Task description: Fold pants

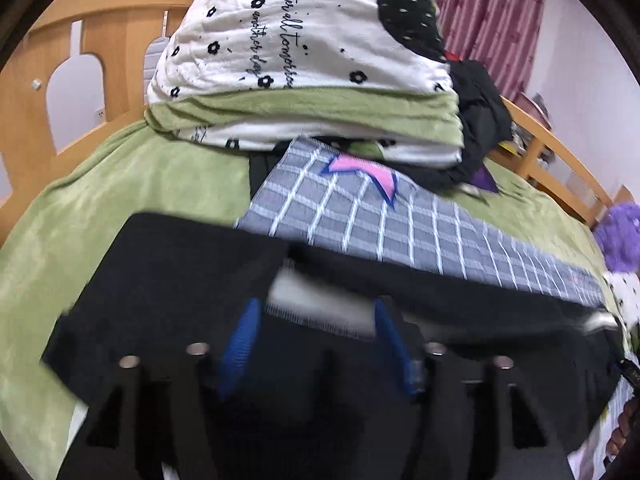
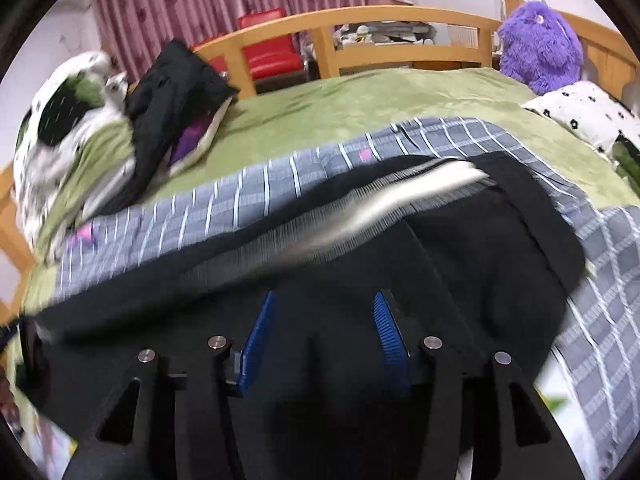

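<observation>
Pants: the black pants [image 1: 168, 280] are spread across the lower middle of both views, over a grey checked sheet [image 1: 400, 232] on the green blanket [image 1: 100, 200]; in the right wrist view they [image 2: 480, 240] fill the centre.
Left gripper: the left gripper [image 1: 316, 344] is seen with its blue pads apart and dark cloth between them; a firm hold cannot be told through the blur.
Right gripper: the right gripper [image 2: 324, 332] looks the same, pads spread, cloth between; whether it is clamped cannot be told.
Risk: a thin bite on the edge is judged likely to slip, so one side would drop and the fold would be skewed.
Second risk: the checked sheet could be caught and dragged along, being directly beneath.
Cloth: the pants appear soft, matte and limp, with a ribbed grey-white band [image 2: 400, 196].
Surroundings: a plump printed quilt [image 1: 304, 48] is piled at upper centre; a fuzzy purple toy [image 2: 540, 48] sits at upper right.
</observation>
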`<state>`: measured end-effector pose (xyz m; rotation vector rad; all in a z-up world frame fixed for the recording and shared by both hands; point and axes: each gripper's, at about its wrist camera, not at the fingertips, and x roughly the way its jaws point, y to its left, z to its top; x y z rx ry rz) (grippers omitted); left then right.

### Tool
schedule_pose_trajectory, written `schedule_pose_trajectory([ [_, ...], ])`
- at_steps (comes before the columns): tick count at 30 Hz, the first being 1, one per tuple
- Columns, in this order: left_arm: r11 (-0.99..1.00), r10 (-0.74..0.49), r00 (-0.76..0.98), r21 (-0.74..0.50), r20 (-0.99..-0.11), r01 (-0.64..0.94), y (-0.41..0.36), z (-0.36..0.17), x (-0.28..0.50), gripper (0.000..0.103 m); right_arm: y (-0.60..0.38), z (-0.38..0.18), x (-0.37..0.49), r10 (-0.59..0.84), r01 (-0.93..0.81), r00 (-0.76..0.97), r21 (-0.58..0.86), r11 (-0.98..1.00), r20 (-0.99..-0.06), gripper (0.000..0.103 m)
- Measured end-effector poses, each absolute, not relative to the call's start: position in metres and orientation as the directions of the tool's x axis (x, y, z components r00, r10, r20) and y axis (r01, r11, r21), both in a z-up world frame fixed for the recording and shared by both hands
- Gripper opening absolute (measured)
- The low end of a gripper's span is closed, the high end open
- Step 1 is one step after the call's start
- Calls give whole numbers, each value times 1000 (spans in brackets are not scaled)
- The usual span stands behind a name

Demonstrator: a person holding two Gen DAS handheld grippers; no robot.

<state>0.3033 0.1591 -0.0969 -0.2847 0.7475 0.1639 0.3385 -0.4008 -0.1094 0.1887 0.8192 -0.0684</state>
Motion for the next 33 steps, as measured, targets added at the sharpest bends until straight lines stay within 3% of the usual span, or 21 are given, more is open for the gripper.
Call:
schedule_pose_trajectory([
  [6,941,-52,645,-253,-763,-223,158,-129,229,63,-419,-127,264,-5,155,628,119,981,-778,55],
  [10,882,-133,609,-374,-782,-287,175,-162,189,63,-441,-143,238,32,206,612,199,958,-790,56],
  [12,829,-188,648,-473,-738,-299,187,-174,173,63,-450,-152,236,69,229,605,256,939,-794,57],
  [22,735,-163,685,-551,-710,-396,205,-182,223,63,-463,-177,300,109,289,651,378,879,-751,57],
  [23,727,-147,693,-552,-706,-408,203,-183,226,63,-464,-177,311,101,307,653,385,870,-750,57],
  [25,709,-116,709,-558,-696,-432,202,-184,233,62,-464,-178,327,81,331,642,372,867,-762,40],
  [26,695,-102,715,-564,-692,-447,203,-184,238,51,-465,-178,334,57,349,636,353,868,-770,24],
  [27,681,-78,709,-556,-701,-476,205,-185,244,41,-465,-179,337,56,356,637,358,863,-768,20],
  [28,687,-70,694,-539,-716,-487,207,-185,250,17,-465,-176,337,49,367,642,363,857,-765,17],
  [29,704,-95,687,-537,-720,-464,209,-182,256,12,-466,-171,336,44,373,652,372,850,-757,15],
  [33,785,-115,717,-505,-688,-359,200,-143,236,12,-469,-123,306,65,302,721,398,866,-690,13],
])
